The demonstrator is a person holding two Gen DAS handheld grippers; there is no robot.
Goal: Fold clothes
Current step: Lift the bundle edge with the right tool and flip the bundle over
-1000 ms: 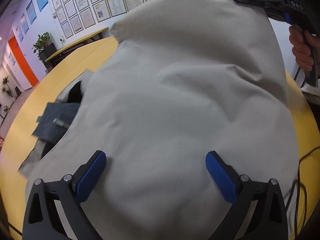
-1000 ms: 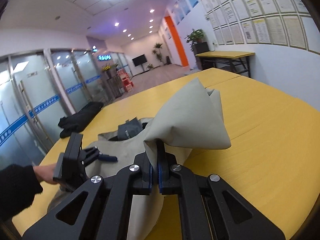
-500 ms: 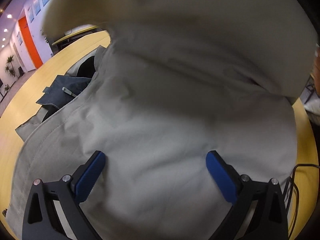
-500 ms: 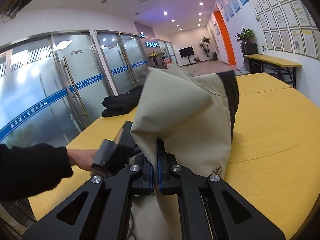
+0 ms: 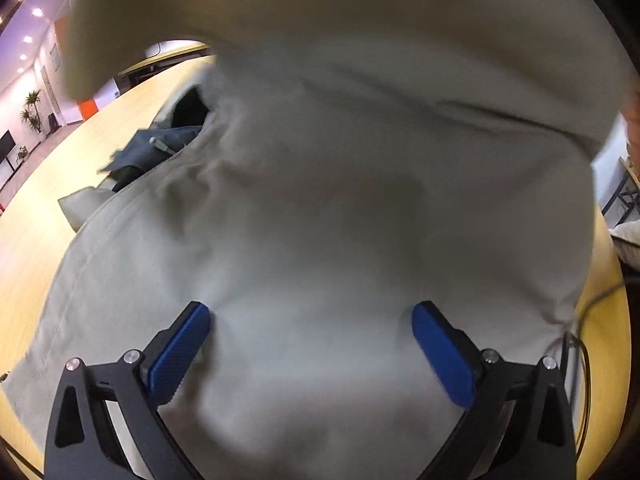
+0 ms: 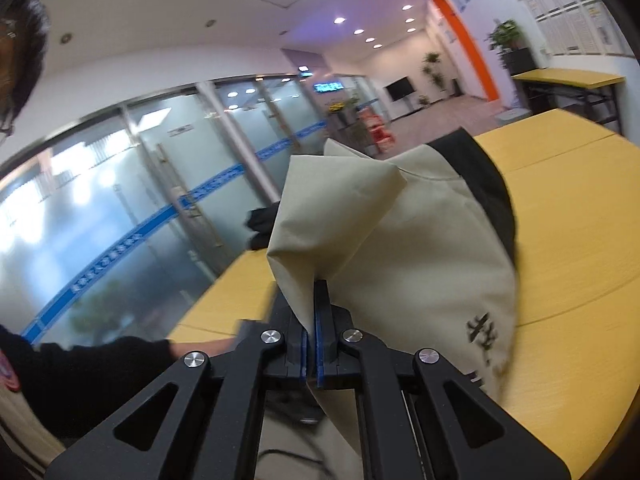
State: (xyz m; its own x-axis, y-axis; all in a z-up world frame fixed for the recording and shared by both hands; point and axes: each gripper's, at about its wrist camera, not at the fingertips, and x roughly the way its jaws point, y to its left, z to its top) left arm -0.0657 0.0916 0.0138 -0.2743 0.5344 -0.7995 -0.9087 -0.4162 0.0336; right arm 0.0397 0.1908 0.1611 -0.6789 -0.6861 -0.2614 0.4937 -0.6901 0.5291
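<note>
A beige garment (image 5: 340, 208) with a dark lining lies on the yellow table (image 5: 36, 216) and fills the left wrist view. My left gripper (image 5: 308, 344) is open, its blue pads resting on the cloth at the near edge. My right gripper (image 6: 311, 320) is shut on a corner of the beige garment (image 6: 400, 256) and holds it lifted above the table; the raised part hangs over the top of the left wrist view. Dark embroidered marks (image 6: 482, 330) show on the lifted cloth.
A dark blue garment (image 5: 156, 152) lies at the far left of the beige one. A black garment (image 6: 262, 224) lies at the table's far edge. Cables (image 5: 580, 360) run along the table's right side. Glass doors and an office hall lie beyond.
My right gripper has lifted the beige garment's corner higher and carried it over toward my left gripper, so the raised cloth now covers the top of the left view. My left gripper stayed put.
</note>
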